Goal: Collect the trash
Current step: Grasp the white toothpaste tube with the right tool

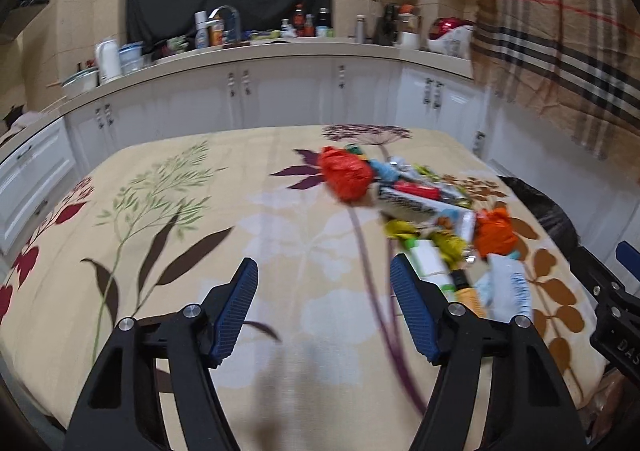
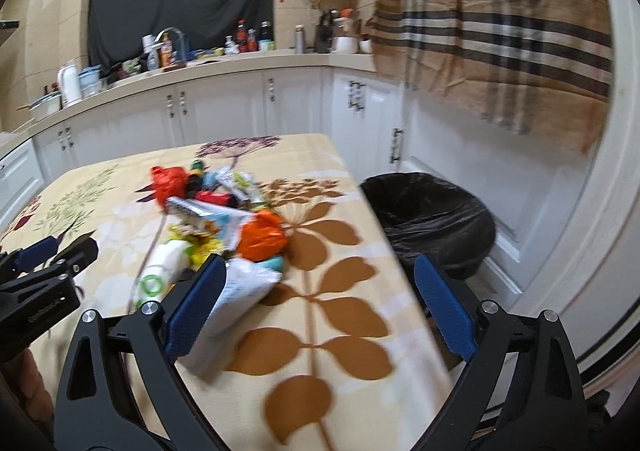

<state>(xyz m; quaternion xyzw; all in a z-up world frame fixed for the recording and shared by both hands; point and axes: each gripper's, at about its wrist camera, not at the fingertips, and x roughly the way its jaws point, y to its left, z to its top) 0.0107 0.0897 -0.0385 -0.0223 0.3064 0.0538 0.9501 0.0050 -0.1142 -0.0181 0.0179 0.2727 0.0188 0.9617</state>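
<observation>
A heap of trash lies on the floral tablecloth (image 1: 192,211): a red plastic bag (image 1: 346,177), an orange bag (image 1: 494,231), a white bottle with a green label (image 1: 430,263), a white-and-blue pouch (image 1: 510,287) and several wrappers. My left gripper (image 1: 324,263) is open over bare cloth, left of the heap, with nothing between its fingers. In the right wrist view the heap shows the red bag (image 2: 170,181), orange bag (image 2: 262,235), bottle (image 2: 164,271) and pouch (image 2: 236,291). My right gripper (image 2: 320,261) is open, its left finger beside the pouch, pads not pressing it.
A bin with a black liner (image 2: 432,219) stands on the floor just past the table's right edge, also seen as the bin (image 1: 548,207). White kitchen cabinets (image 2: 224,107) and a cluttered counter (image 1: 240,47) run behind the table. A plaid cloth (image 2: 500,31) hangs at the right.
</observation>
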